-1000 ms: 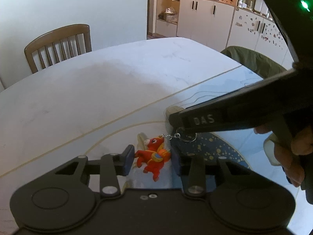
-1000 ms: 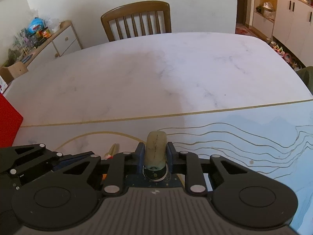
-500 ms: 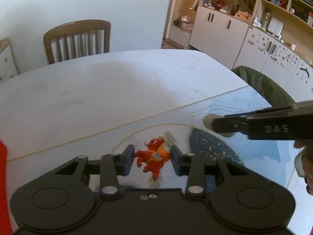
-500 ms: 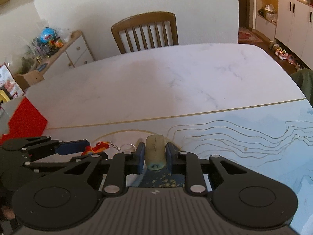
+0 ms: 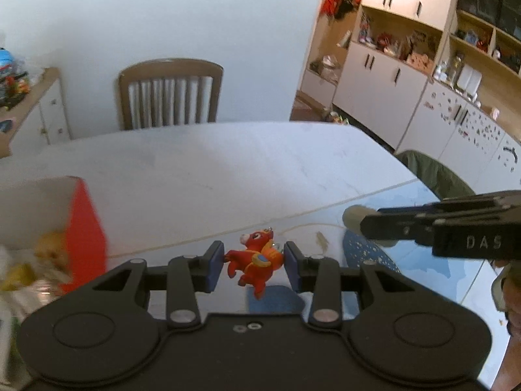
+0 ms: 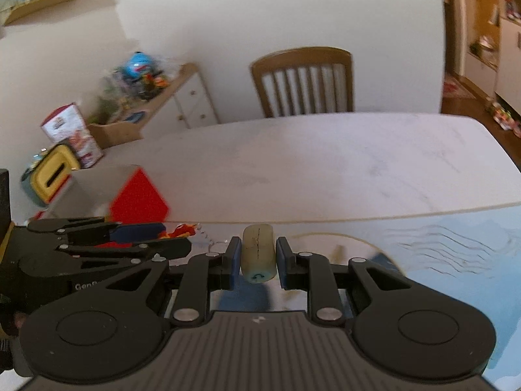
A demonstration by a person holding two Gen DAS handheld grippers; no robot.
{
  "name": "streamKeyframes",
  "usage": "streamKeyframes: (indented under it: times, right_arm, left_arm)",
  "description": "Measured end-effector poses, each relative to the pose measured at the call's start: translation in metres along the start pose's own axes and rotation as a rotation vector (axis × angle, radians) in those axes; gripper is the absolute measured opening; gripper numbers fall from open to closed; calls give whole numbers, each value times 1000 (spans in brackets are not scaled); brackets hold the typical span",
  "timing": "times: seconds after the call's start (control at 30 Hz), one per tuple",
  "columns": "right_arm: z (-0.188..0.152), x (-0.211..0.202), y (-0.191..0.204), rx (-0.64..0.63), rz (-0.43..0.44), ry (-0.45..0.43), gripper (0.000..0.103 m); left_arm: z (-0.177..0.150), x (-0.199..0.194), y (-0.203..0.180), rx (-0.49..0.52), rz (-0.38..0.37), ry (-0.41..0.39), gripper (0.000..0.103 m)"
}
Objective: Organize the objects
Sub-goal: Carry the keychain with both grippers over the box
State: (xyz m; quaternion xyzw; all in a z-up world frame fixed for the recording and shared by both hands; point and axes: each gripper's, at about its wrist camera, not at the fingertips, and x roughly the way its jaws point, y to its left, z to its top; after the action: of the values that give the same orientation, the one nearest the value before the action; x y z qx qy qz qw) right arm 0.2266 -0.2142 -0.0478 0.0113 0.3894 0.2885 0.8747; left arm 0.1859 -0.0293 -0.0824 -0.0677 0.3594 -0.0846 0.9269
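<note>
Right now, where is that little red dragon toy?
The red dragon keychain is pinched in the left gripper, lifted above the table, with the red box to its left.

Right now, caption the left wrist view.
Left gripper holds a red toy above the table, red box at left.

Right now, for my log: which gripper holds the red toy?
The left gripper: its fingers clamp the red dragon keychain. The right gripper holds a pale cylinder.

Left gripper [image 5: 254, 266] clamps red dragon keychain [image 5: 254, 262] above table [image 5: 202, 176].
</note>
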Motion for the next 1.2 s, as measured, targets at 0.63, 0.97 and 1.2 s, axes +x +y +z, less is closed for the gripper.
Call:
streamKeyframes:
  times: [0.63,0.97,1.2]
  right_arm:
    - [37,21,158,-182,159,-34,22]
    - [37,71,226,-235,217,-12,22]
    - [24,121,249,-265,188,34,22]
  left_arm:
    - [20,-103,111,-75,135,-125,39]
    - [9,-122,192,-132,259,-113,39]
    - [-14,-107,223,-142,296,-58,39]
